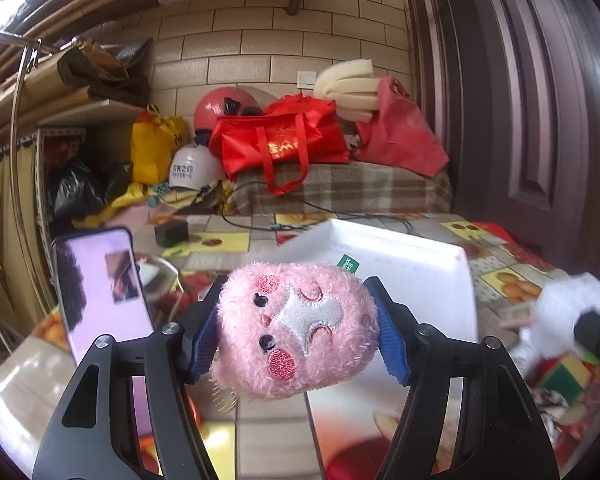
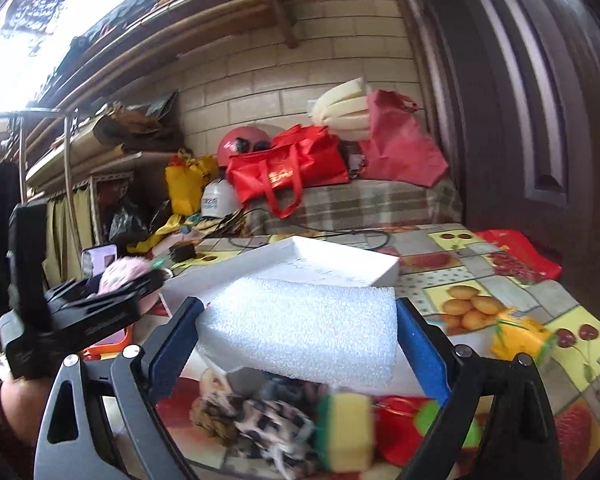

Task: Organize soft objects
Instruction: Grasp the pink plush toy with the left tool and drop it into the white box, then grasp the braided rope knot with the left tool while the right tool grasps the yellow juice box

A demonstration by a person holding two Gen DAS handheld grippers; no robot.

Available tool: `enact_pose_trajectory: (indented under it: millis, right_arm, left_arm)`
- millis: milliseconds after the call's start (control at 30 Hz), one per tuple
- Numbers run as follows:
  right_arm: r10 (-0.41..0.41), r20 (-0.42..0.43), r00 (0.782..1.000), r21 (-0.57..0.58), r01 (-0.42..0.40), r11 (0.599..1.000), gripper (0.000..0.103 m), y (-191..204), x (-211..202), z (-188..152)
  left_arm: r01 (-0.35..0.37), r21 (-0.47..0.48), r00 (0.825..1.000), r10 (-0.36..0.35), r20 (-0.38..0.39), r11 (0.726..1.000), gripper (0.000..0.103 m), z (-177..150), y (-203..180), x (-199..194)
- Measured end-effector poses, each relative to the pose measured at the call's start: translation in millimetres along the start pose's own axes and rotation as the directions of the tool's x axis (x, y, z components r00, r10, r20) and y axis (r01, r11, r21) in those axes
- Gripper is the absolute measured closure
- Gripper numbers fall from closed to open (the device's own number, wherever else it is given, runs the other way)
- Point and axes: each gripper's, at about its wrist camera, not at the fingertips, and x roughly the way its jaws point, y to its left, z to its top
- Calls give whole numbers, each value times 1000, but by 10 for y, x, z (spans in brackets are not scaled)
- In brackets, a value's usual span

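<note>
My left gripper [image 1: 296,334] is shut on a pink plush toy [image 1: 296,328] with an embroidered face, held above the table in front of a white tray [image 1: 420,268]. My right gripper [image 2: 300,332] is shut on a white foam block [image 2: 304,324], held above the table near the same white tray [image 2: 340,268]. The left gripper [image 2: 112,300] with the pink plush [image 2: 120,272] shows at the left of the right wrist view. The right gripper and its white foam show blurred at the right edge of the left wrist view [image 1: 572,320].
Below the right gripper lie a yellow-green sponge [image 2: 346,432], a leopard-print cloth [image 2: 256,420] and a yellow sponge [image 2: 520,338] on the fruit-print tablecloth [image 2: 500,280]. A phone [image 1: 100,296] stands at the left. Red bags [image 1: 284,144] sit on a bench behind.
</note>
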Motion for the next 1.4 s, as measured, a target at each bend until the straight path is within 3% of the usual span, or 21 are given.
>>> enact_pose_trajectory:
  millis: [167, 500, 833, 933, 967, 1067, 1267, 1400]
  right_arm:
    - [15, -39, 999, -4, -15, 1000, 9, 235, 282, -11]
    - [-53, -66, 996, 25, 54, 998, 9, 345, 746, 63]
    - [-91, -123, 988, 22, 94, 995, 8, 365, 963, 89]
    - [-87, -144, 986, 22, 91, 996, 6, 370, 1006, 89]
    - [-86, -149, 985, 32, 92, 995, 1, 351, 1008, 88]
    - [-86, -149, 985, 60, 96, 994, 0, 299, 998, 88]
    - [-89, -110, 990, 68, 96, 993, 0, 318, 917, 84]
    - [-82, -85, 993, 49, 86, 995, 0, 359, 872, 96]
  left_arm:
    - [-31, -23, 999, 30, -34, 999, 35, 78, 59, 319]
    - [-82, -69, 991, 74, -114, 994, 35, 172, 63, 845]
    - [-82, -65, 983, 69, -170, 995, 35, 170, 32, 991]
    - [-94, -71, 984, 81, -161, 993, 30, 173, 43, 967]
    - [-96, -76, 985, 83, -154, 993, 24, 175, 52, 952]
    - [-111, -80, 986, 99, -137, 991, 12, 179, 63, 914]
    - [-117, -91, 987, 106, -119, 989, 2, 186, 95, 879]
    - [-121, -98, 988, 110, -109, 988, 1, 185, 112, 860]
